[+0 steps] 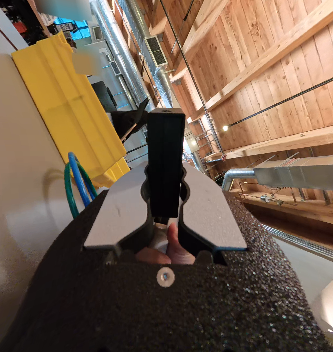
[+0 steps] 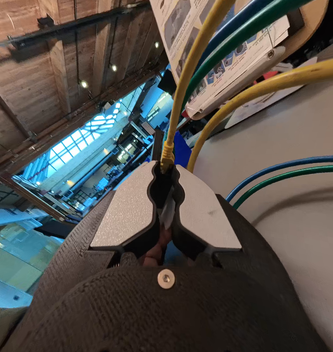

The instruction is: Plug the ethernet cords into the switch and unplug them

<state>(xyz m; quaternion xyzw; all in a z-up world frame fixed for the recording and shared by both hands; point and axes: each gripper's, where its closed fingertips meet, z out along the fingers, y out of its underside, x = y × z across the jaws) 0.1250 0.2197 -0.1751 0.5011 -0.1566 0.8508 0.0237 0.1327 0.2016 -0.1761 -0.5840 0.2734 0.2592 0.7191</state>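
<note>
My left gripper [image 1: 164,169] is shut on the black switch [image 1: 164,144] and holds it upright, raised off the table. Blue [image 1: 77,179] and green [image 1: 68,192] ethernet cords loop beside it on the left. In the right wrist view, my right gripper [image 2: 164,168] is shut on the yellow plug [image 2: 166,155] of the yellow cord [image 2: 182,85]. The plug sits right against the switch's narrow edge [image 2: 158,146]. I cannot tell whether it is seated in a port. Blue [image 2: 276,165] and green [image 2: 285,175] cords run off to the right.
A yellow plastic bin [image 1: 66,99] stands on the white table [image 1: 19,152] close to the left of the switch. A wooden spool with a printed sheet [image 2: 228,66] sits at the table's [image 2: 276,219] far side. A person's fingers show behind both grippers.
</note>
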